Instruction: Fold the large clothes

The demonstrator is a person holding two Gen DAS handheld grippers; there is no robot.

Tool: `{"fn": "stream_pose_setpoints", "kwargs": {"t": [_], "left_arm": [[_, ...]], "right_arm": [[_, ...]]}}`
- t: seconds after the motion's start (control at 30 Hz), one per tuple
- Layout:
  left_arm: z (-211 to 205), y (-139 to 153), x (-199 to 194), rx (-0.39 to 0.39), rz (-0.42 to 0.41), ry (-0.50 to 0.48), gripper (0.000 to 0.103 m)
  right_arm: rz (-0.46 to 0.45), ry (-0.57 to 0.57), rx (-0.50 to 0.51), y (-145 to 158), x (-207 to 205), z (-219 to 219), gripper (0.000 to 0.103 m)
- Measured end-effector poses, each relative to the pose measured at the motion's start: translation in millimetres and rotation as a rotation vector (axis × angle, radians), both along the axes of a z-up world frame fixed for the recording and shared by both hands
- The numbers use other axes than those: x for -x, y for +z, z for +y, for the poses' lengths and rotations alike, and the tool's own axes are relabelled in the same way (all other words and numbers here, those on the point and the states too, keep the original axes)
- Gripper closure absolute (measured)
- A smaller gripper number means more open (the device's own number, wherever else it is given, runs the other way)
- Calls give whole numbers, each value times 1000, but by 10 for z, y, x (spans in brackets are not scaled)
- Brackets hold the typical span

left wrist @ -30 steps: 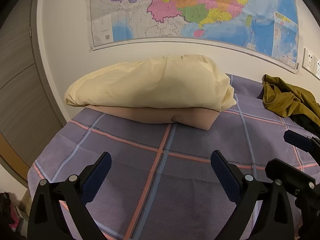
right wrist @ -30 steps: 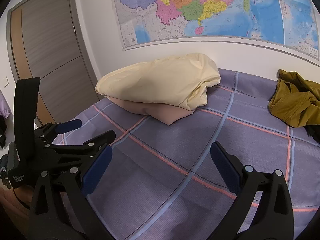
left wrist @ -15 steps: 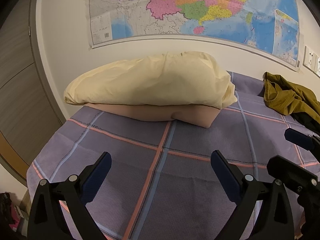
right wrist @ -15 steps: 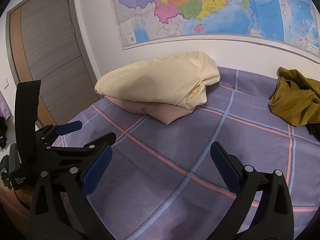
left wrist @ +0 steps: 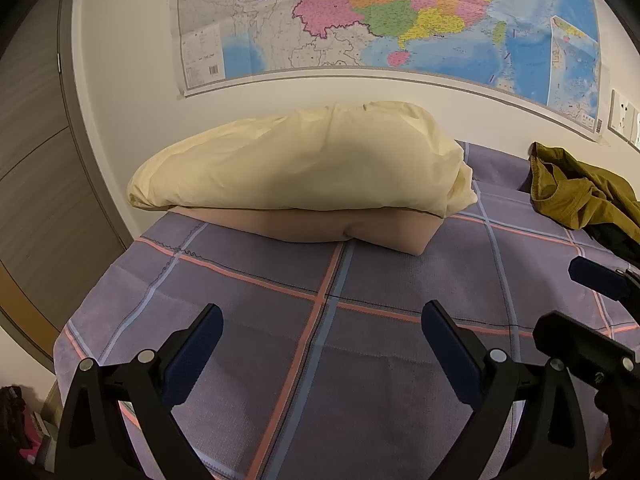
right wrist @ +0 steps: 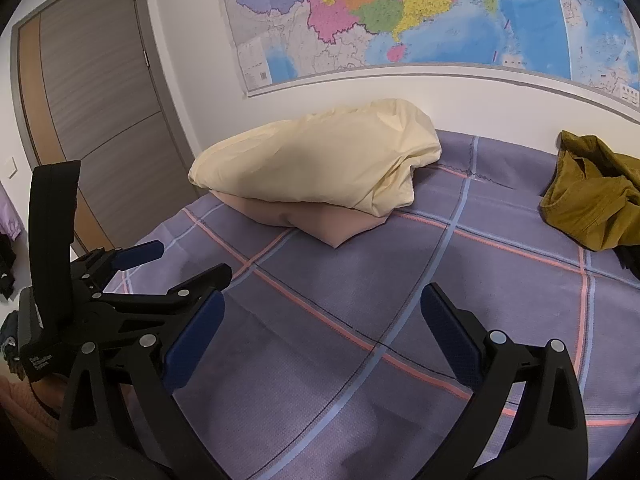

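Observation:
An olive-green garment point(left wrist: 576, 192) point(right wrist: 592, 196) lies crumpled at the far right of the bed, with something dark under its near edge. My left gripper point(left wrist: 320, 320) hovers open over the purple checked bedspread point(left wrist: 280, 320), with nothing between its fingers. My right gripper point(right wrist: 320, 304) is open too, low over the bedspread point(right wrist: 400, 280), well short of the garment. The left gripper point(right wrist: 176, 260) also shows at the left in the right wrist view. The right gripper's blue-tipped fingers point(left wrist: 596, 280) show at the right edge of the left wrist view.
A cream pillow point(left wrist: 304, 164) point(right wrist: 320, 156) lies on a pink pillow point(left wrist: 360, 232) point(right wrist: 328, 224) at the head of the bed. A wall map point(left wrist: 380, 16) hangs above. A grey-brown door point(right wrist: 92, 100) stands at the left. The bed's left edge point(left wrist: 68, 320) is near.
The left wrist view has sunk slightly and drawn closer to the pillows. The right gripper has barely shifted. Both stay open.

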State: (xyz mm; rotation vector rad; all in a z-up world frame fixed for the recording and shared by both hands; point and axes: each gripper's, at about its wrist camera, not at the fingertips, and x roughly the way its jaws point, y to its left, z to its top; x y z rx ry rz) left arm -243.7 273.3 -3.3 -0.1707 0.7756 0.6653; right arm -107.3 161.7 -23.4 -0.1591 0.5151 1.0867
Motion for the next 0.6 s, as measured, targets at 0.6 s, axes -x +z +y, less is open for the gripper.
{"fn": "stream_pose_setpoints", "kwargs": {"t": [0.6], "left_arm": [[31, -29, -33, 4, 8, -5, 7]], "right_arm": [[13, -1, 3, -21, -45, 20, 6]]}}
